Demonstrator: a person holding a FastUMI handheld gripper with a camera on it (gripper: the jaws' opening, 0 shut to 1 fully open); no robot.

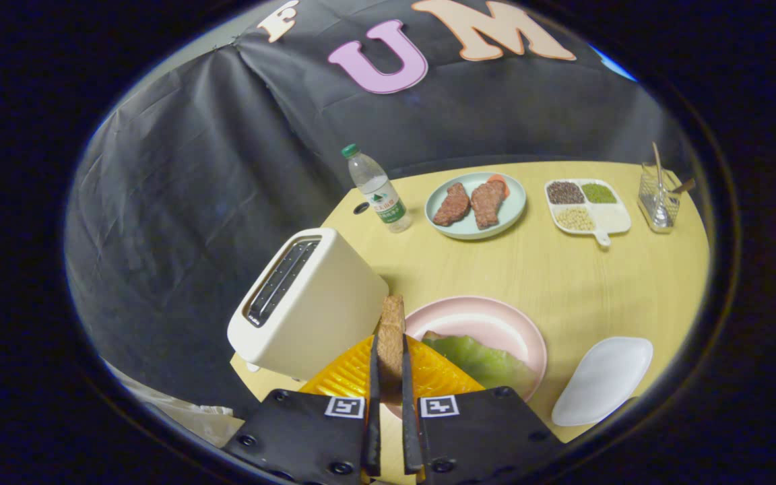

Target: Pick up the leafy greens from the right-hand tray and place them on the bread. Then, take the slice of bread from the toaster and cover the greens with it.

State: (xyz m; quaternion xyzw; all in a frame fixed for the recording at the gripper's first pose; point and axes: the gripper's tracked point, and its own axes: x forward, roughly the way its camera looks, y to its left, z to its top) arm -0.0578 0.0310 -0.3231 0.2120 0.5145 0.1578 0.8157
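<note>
My tool [390, 377] is clamped on a brown slice of toasted bread [391, 337], which stands on edge between my two black fingers [372, 397] and sticks out ahead of them. Just beyond the fingertips, slightly right, a round pink plate [489, 316] sits on the pale yellow wooden desk [563, 269], and the light green leafy greens [482, 360] lie on it; what is under them I cannot tell. The cream white toaster [307, 300] stands to the left of the held slice, close beside it, its slots facing up. An empty white oval tray [603, 380] rests right of the pink plate. Further off stand a clear plastic water bottle with a green cap [376, 190], a pale blue plate with two brown meat pieces [475, 204], a white divided dish of beans and grains [587, 205] and a clear holder with utensils [659, 199].
</note>
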